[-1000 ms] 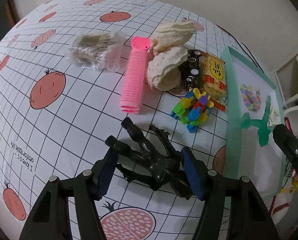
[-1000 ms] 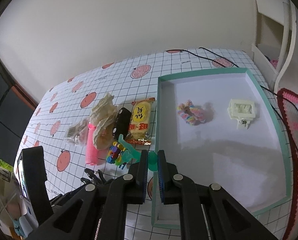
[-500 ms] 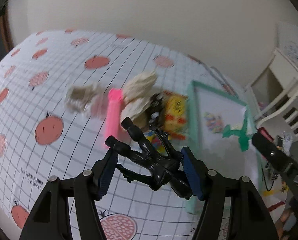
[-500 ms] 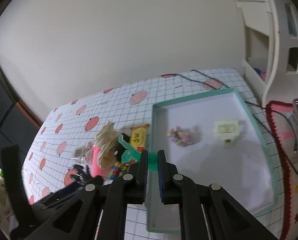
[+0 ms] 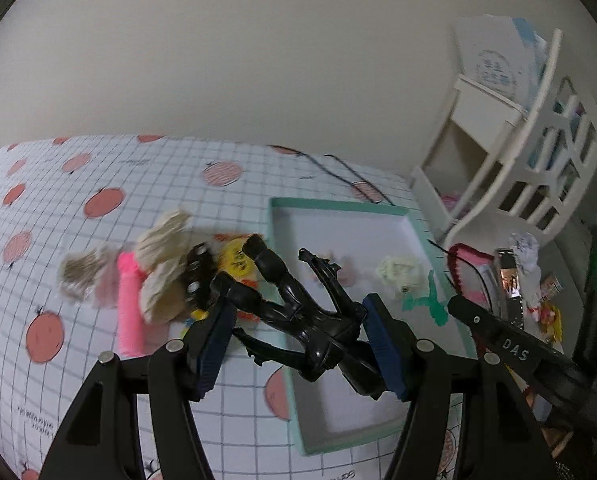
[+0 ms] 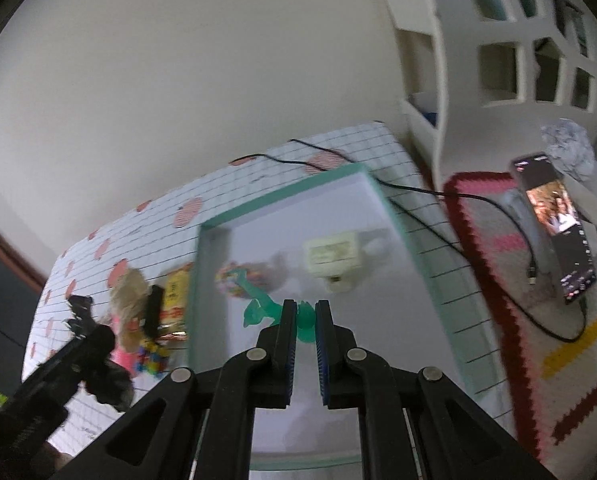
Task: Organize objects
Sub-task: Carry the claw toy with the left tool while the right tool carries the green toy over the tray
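Note:
My left gripper [image 5: 298, 344] is shut on a black plastic toy figure [image 5: 302, 320], held in the air above the near-left part of the teal-rimmed white tray [image 5: 338, 204]. My right gripper [image 6: 306, 320] is shut on a small green toy figure [image 6: 264, 306], which hangs over the tray [image 6: 282, 192]. In the left wrist view that green figure [image 5: 426, 300] shows at the tip of the right gripper [image 5: 454, 306]. Inside the tray lie a multicoloured bead piece [image 6: 234, 276] and a cream plastic piece [image 6: 332, 256].
Left of the tray on the tomato-print tablecloth [image 5: 78, 208] lie a pink ribbed tube [image 5: 130, 304], pale shells [image 5: 162, 256], a yellow snack packet [image 5: 234, 260] and a clear bag [image 5: 82, 276]. A phone [image 6: 554, 232] on a crocheted mat and a white shelf [image 5: 514, 152] stand to the right.
Both grippers have risen and swung to the right over the tray, each still holding its toy. The pile of objects on the cloth has not moved.

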Demonstrator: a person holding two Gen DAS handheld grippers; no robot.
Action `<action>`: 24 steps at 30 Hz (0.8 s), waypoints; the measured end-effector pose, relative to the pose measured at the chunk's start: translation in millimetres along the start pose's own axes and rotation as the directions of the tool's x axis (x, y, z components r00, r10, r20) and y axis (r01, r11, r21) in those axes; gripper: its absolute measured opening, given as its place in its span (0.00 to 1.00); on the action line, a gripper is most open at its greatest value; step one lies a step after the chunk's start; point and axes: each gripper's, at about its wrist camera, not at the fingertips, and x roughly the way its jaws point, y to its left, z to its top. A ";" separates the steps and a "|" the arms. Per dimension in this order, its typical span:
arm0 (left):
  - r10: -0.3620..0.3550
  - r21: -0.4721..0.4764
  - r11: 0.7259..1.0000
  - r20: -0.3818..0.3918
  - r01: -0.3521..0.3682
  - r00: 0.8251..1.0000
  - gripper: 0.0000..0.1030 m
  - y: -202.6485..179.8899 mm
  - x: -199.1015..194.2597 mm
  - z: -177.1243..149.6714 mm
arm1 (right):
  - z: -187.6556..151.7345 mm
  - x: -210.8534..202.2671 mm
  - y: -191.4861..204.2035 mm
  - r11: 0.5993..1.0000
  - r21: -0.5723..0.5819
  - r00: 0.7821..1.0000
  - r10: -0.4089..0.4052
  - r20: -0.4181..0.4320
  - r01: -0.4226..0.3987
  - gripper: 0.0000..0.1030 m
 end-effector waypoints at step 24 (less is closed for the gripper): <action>0.019 0.147 0.989 -0.111 -0.003 0.994 0.65 -32.8 79.8 -12.6 | -1.0 39.3 -60.4 0.990 0.091 0.993 -0.105 -0.057 0.110 0.10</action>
